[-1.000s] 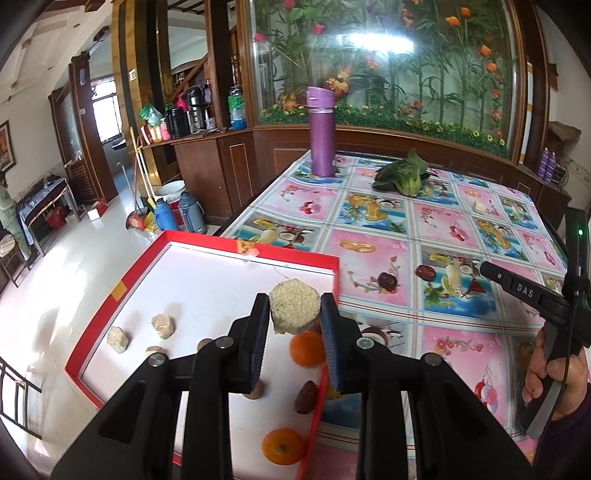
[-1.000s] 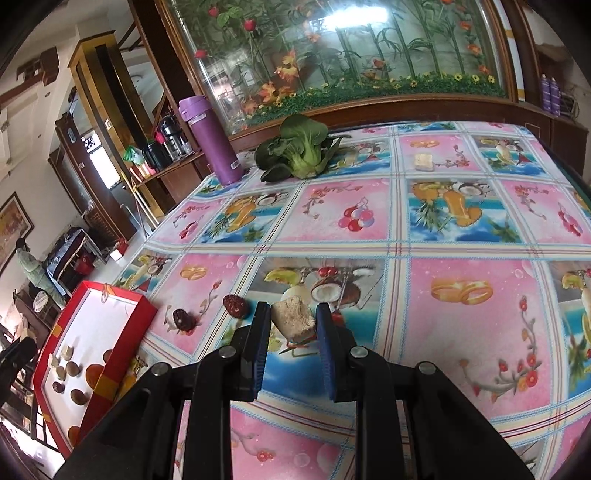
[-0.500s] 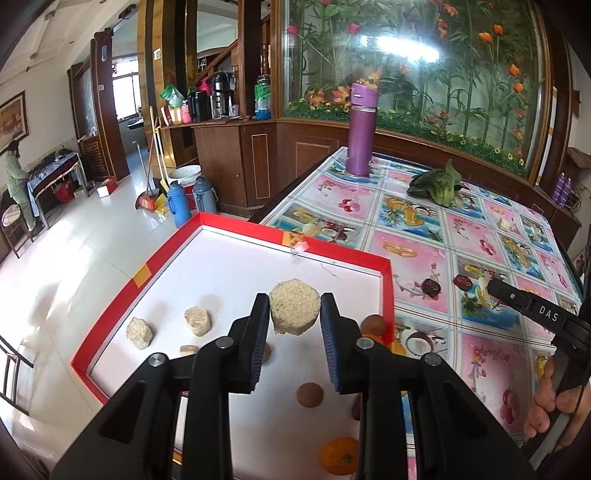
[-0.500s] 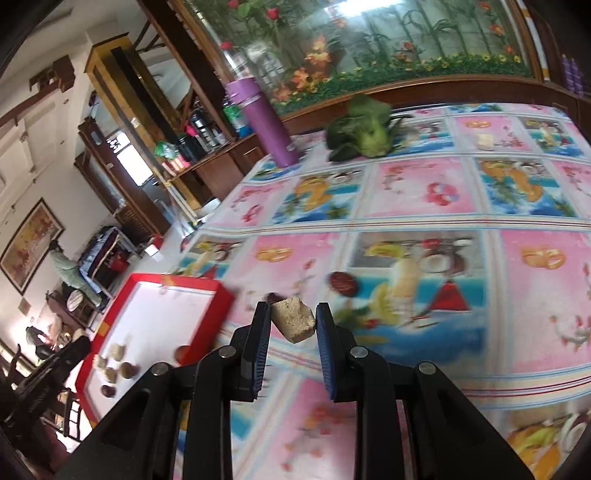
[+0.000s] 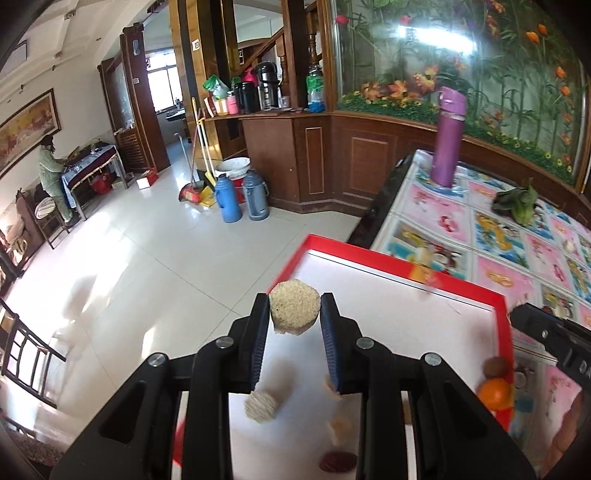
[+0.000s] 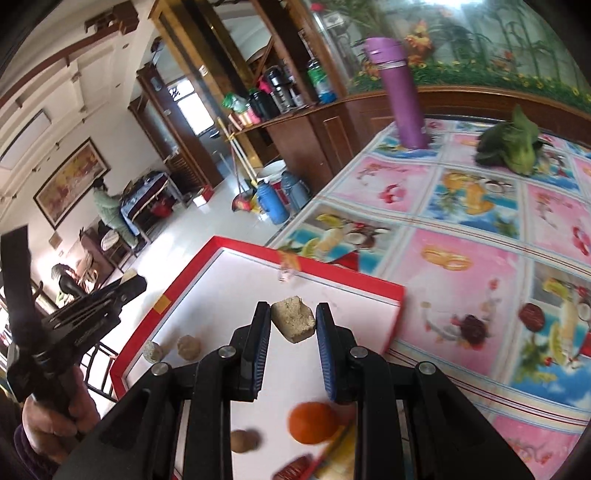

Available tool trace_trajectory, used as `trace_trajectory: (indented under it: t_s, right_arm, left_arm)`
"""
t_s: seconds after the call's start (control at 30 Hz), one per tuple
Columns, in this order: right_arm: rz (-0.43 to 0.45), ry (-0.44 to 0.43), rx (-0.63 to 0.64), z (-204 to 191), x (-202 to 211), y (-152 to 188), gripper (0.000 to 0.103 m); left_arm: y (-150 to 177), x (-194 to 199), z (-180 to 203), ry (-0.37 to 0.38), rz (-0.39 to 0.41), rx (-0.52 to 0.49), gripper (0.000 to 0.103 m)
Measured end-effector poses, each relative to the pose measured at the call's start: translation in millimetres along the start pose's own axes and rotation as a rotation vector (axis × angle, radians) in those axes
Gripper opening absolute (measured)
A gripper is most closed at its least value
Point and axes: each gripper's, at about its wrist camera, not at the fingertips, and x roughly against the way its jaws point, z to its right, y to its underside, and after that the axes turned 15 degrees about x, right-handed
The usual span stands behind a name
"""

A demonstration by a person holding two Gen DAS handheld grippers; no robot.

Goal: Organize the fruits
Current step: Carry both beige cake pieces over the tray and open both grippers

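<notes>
Left wrist: left gripper [image 5: 294, 321] pinches a round grainy cake [image 5: 294, 312] over the red tray [image 5: 402, 263], near its 10 o'clock corner; risk is a release there dropping it past the rim onto the floor. Right wrist: right gripper [image 6: 292, 325] pinches a tan cube [image 6: 293, 319] by its corners above the tray's white base, so it may twist out, landing on the orange [image 6: 312, 422] at 6 o'clock.

Bright daytime room, strong white glare on the glass wall [image 5: 436, 35] up top, sun patches on the shiny floor [image 5: 122, 280], round bent picture with black corners, orange fruit [image 6: 312, 422] near the bottom blurry, soft shadows on the white tray [image 6: 236, 291].
</notes>
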Motion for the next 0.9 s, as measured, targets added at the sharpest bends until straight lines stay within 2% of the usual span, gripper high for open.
trace_trajectory:
  t_s: [0.2, 0.33, 0.43, 0.73, 0.9]
  right_arm:
    - [-0.081, -0.023, 0.01, -19.7, -31.8, 0.3, 0.023]
    - [-0.163, -0.014, 0.004, -25.0, -52.0, 8.4, 0.023]
    - [-0.192, -0.003, -0.003, -22.9, -55.9, 14.7, 0.023]
    - [-0.216, 0.023, 0.018, -27.3, -56.6, 16.6, 0.024]
    - [-0.221, 0.024, 0.031, -28.0, -60.3, 14.9, 0.024]
  left_arm:
    - [-4.0, -34.8, 2.3, -0.005, -0.08, -0.013, 0.03]
    - [-2.2, -60.4, 12.2, -0.002, -0.171, -0.024, 0.03]
    - [0.5, -73.2, 18.8, -0.016, -0.211, -0.048, 0.03]
    - [4.3, -86.3, 21.7, -0.05, -0.266, -0.071, 0.03]
    - [4.4, -86.8, 27.4, -0.079, -0.261, -0.111, 0.031]
